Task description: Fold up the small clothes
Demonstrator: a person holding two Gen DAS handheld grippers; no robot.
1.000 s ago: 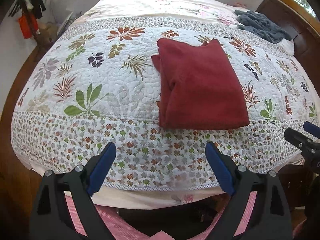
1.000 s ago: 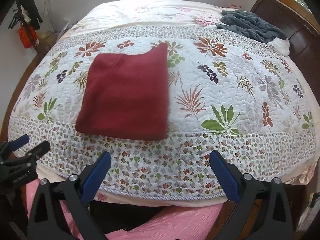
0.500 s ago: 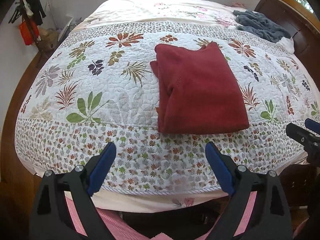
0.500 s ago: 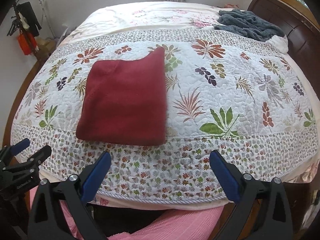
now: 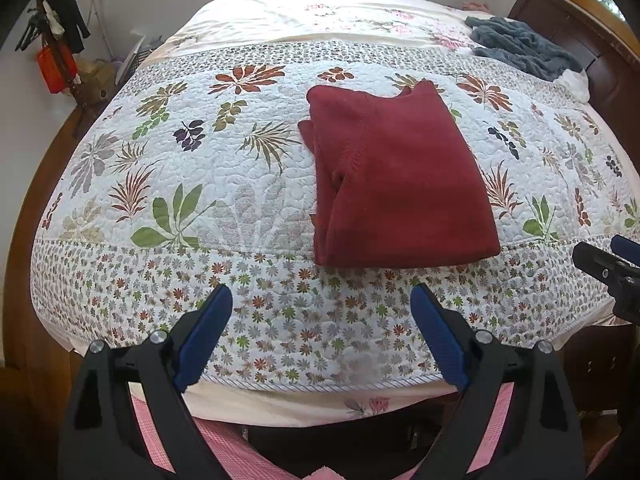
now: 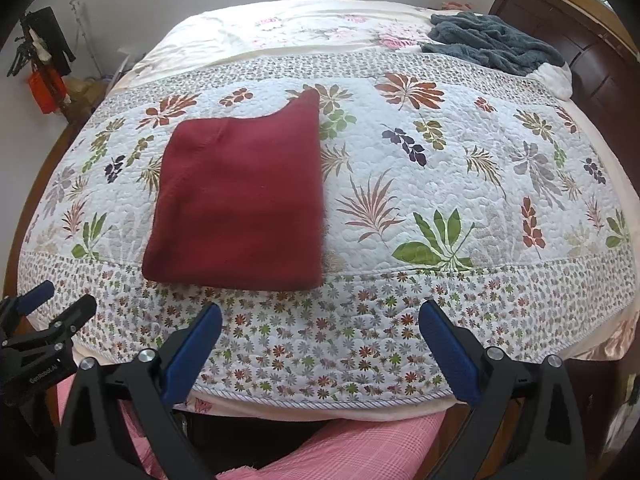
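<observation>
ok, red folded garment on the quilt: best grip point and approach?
Take the red garment at its near edge, coming in low from the bed's foot. It lies flat, that edge closest to both open grippers, left and right. The left side shows loose layered folds, probably worse to pinch.

The bed (image 5: pixel 120 352) wore a leaf-print quilt (image 5: pixel 224 208); on it lay a folded red garment (image 5: pixel 400 184) and a grey-blue blanket (image 5: pixel 520 48).

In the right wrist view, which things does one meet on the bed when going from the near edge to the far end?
Floral quilt border → folded red garment → pale flowered sheet → grey fluffy blanket at the far right by the wooden headboard.
</observation>
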